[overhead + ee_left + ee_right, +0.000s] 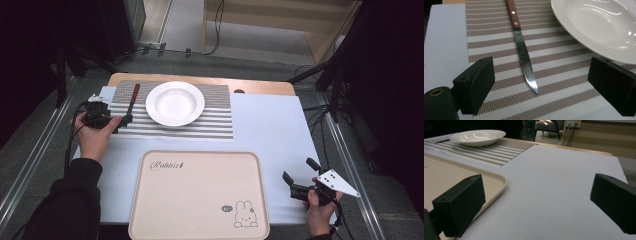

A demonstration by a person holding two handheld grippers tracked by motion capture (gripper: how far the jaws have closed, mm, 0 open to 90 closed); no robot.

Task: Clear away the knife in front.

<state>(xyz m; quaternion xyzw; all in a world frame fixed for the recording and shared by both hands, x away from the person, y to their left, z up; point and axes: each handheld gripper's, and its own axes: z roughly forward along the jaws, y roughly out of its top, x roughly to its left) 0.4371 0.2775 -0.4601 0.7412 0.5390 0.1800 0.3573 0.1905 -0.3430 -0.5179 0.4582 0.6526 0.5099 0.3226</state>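
Striped placemat (499, 45) under my left gripper (541, 82), jaws wide apart, holding nothing. Knife (522, 50) lies flat between them, tip toward me, wooden handle away, just left of the white plate (599, 25). Right gripper (536, 202) gaping, empty, beside tray (454, 177).
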